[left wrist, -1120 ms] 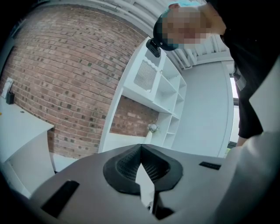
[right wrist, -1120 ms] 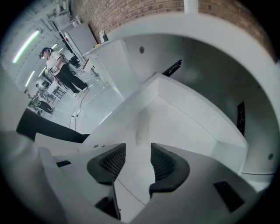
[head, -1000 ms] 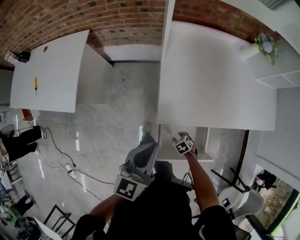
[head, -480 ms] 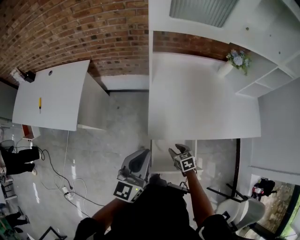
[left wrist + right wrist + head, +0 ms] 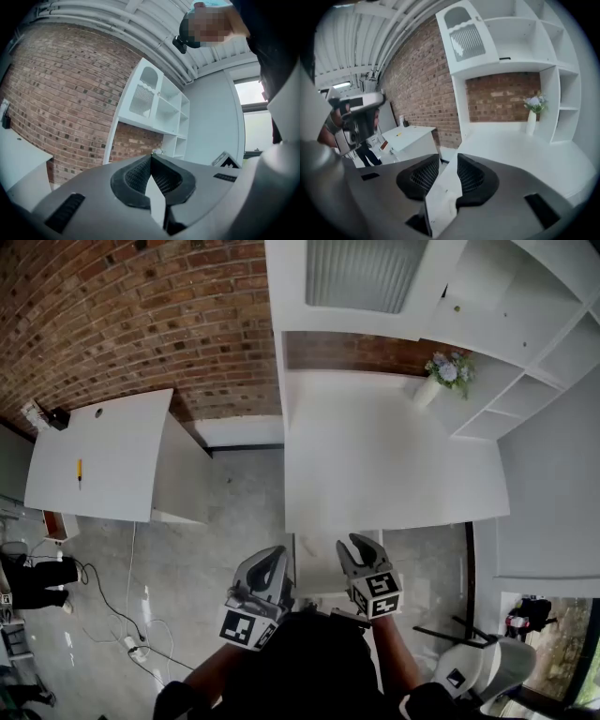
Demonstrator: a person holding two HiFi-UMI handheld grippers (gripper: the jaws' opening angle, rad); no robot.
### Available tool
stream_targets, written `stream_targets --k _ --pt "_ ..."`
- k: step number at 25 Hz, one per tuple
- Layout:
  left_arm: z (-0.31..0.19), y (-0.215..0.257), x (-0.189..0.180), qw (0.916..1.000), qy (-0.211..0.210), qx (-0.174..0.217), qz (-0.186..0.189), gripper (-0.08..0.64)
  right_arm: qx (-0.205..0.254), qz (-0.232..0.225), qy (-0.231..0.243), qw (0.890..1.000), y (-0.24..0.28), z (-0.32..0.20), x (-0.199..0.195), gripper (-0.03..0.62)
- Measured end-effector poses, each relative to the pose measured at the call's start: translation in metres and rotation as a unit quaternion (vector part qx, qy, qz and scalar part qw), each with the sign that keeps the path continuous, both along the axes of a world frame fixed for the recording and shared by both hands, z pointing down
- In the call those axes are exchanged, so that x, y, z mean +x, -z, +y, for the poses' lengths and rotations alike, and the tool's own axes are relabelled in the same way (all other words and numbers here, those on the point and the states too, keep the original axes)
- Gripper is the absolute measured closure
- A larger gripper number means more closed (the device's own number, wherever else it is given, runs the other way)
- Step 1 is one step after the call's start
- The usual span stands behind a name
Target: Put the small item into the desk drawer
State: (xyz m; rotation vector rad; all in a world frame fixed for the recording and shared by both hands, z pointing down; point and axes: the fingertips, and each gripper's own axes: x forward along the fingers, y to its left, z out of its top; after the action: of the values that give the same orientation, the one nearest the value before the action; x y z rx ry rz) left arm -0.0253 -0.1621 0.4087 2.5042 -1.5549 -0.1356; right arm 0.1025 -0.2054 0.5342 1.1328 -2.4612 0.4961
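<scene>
The white desk (image 5: 394, 456) fills the middle of the head view. Under its near edge a white drawer part (image 5: 317, 568) shows between my two grippers. My left gripper (image 5: 278, 552) hangs left of it, its jaws meeting at the tips with nothing in them (image 5: 151, 157). My right gripper (image 5: 354, 542) sits to the drawer's right. Its jaws are closing with a narrow gap left at the tips (image 5: 449, 161); only white desk surface shows through it. A small yellow item (image 5: 79, 470) lies on a separate white table (image 5: 103, 442) far left.
A vase of flowers (image 5: 439, 374) stands at the desk's back right, below white wall shelves (image 5: 525, 324). A brick wall (image 5: 141, 324) runs behind. Cables (image 5: 131, 629) trail on the floor at left. A white chair (image 5: 487, 662) is at lower right.
The head view has swung upward, bringing the shelves and cabinet into sight. Both grippers now sit lower in the frame, side by side at the desk's near edge.
</scene>
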Motion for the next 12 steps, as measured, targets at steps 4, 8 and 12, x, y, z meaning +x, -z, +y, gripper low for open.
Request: stream_targets --k 4,8,12 --pt "0.001 0.0 -0.002 1.0 0.007 -0.001 0.002 0.537 0.054 -0.043 -0.032 0.997 0.057 0.011 0.003 0.483" --pt "0.003 0.0 -0.005 1.0 0.005 0.006 -0.003 0.538 0.086 -0.074 -0.055 0.992 0.091 0.029 0.003 0.523" --pt "0.0 0.001 -0.003 1.0 0.002 0.008 0.002 0.538 0.103 -0.094 -0.06 0.988 0.105 0.035 0.001 0.578"
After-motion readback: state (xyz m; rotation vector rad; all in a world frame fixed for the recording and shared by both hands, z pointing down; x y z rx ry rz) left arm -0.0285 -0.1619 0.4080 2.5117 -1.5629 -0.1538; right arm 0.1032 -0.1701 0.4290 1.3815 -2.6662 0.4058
